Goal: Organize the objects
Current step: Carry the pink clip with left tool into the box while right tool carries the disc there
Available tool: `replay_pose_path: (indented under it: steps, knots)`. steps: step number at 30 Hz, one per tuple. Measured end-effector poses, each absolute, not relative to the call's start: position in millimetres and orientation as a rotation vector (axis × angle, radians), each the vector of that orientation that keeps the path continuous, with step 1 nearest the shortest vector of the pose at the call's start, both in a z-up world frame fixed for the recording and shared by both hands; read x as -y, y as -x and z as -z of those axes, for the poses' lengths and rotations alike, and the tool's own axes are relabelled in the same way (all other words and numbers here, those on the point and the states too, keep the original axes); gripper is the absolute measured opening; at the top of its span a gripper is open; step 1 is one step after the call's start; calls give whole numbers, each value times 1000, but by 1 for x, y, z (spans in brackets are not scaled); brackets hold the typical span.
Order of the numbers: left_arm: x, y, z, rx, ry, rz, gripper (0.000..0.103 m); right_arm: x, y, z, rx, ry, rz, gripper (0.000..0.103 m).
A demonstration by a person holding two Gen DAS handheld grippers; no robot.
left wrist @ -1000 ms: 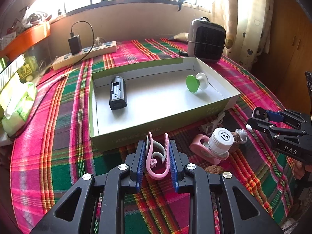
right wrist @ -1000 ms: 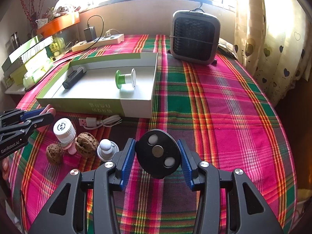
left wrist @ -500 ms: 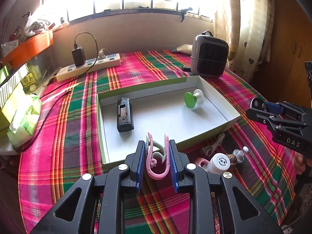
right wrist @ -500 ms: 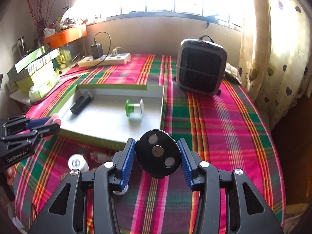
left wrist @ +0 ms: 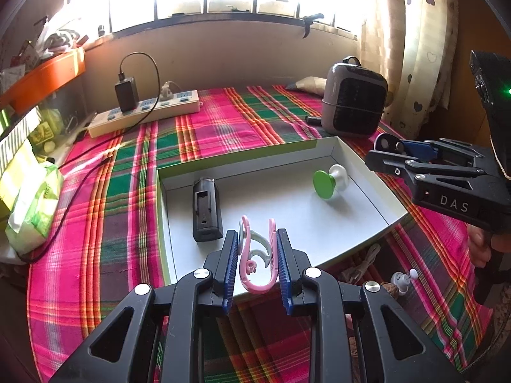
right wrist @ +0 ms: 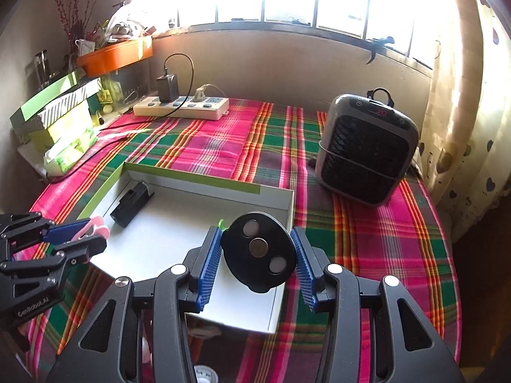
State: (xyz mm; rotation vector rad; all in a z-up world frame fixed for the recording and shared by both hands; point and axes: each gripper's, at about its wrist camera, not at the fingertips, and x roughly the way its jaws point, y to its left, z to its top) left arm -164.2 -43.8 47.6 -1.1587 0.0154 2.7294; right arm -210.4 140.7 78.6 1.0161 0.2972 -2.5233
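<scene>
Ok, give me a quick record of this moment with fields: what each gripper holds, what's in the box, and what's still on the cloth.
left gripper: shut on pink clip, held above the box's near edge
right gripper: shut on black disc, held above the box's right part
box: open, white inside, green outside
in box: black block at left, green spool at right
on cloth beside box: white cable, small white knob
behind box: heater, power strip
</scene>
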Motion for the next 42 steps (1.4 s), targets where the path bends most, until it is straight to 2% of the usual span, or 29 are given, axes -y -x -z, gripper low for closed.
replay_pose_path:
  steps: [21,42]
  knots:
    - [45,197,-27,3,1247,-2693,21,-111,271,-42,-348,-1168,2438,46]
    - [42,208,-14,3,1300,-2681,21,-97,278,-22,-436,-1206,2406,46]
